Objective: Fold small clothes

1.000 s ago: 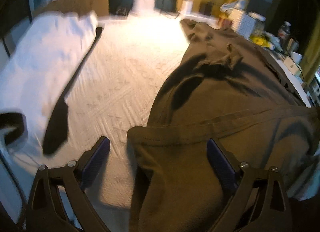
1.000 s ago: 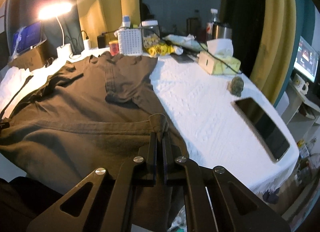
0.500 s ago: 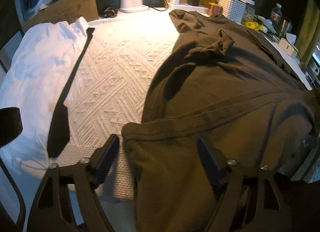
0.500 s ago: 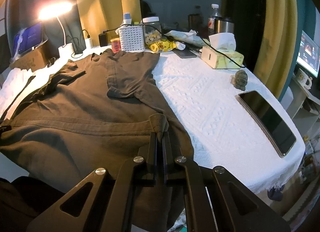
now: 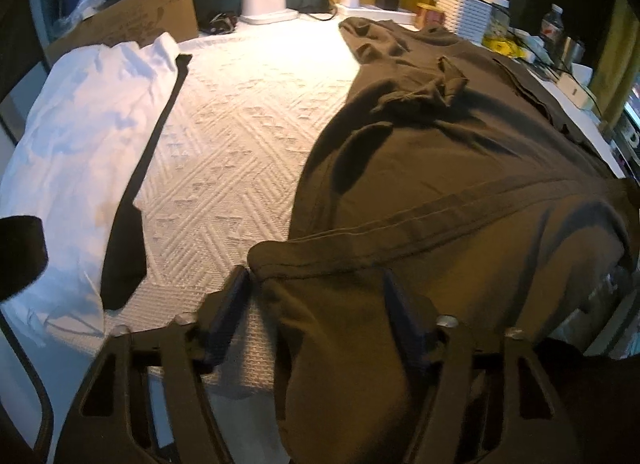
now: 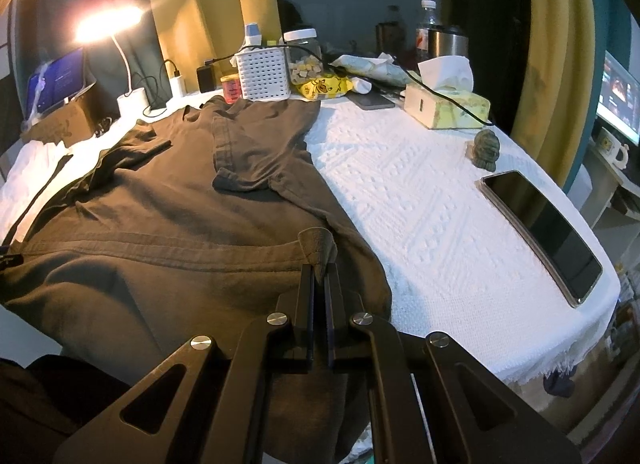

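While one dark shirt (image 6: 168, 224) lies spread over the white-covered desk (image 6: 420, 200), its near hem hangs off the front edge toward the person. That hem is doubled back on itself along a stitched band, which suggests the bottom is being gathered for the first fold.

The right tool (image 6: 319, 276) has its fingers pressed together on a small upturned tab of the hem at the shirt's right corner, so that corner is pinned and can be lifted. The left tool (image 5: 316, 296) is spread, its two fingers straddling the rounded left corner of the same hem, with cloth lying between them but not pinched. I judge it is placed there to take the matching corner, so both ends can be carried forward together and the fold stays straight.

One sleeve (image 6: 248, 180) is turned in on top of the body in the right view. A second bunched lump of cloth (image 5: 444, 84) shows in the left view, probably the collar or the other sleeve; I cannot tell which.

To the left, apart from the shirt, lies one white garment (image 5: 80, 124) with a dark strip along its edge. To the right, on bare cover, lie one dark tablet (image 6: 544, 228) and one small figurine (image 6: 486, 148). Along the back stand one lamp (image 6: 132, 96), one white basket (image 6: 264, 72) and one tissue box (image 6: 448, 104), among clutter too crowded to count.
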Available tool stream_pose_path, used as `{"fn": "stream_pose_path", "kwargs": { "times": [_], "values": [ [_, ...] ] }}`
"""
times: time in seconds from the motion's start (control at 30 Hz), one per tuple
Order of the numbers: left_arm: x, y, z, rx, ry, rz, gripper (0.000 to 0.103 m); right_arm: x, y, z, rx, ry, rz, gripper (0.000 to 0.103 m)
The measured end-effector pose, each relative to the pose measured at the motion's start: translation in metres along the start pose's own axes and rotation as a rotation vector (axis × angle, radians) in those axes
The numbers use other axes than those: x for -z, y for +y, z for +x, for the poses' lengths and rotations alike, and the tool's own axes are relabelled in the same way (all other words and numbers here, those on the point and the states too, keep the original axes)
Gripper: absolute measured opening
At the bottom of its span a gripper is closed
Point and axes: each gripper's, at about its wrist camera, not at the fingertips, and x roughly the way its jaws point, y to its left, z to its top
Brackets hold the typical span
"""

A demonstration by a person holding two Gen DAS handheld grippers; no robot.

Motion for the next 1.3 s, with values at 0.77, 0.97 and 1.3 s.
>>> {"fn": "stream_pose_path", "kwargs": {
  "times": [0.77, 0.97, 1.3],
  "values": [
    [-0.004, -0.005, -0.045, 0.062, -0.091, -0.007, 0.008, -0.035, 0.015, -0.031, -0.004, -0.115, -0.048, 0.005],
    [0.009, -0.008, -0.043, 0.044, -0.062, -0.011, 0.008, -0.035, 0.015, -0.032, -0.008, -0.122, -0.048, 0.005],
    [0.0, 0.003, -0.037, -0.005, -0.096, -0.051, 0.0, -0.034, 0.005, -0.037, -0.001, -0.138, -0.025, 0.005]
  ]
}}
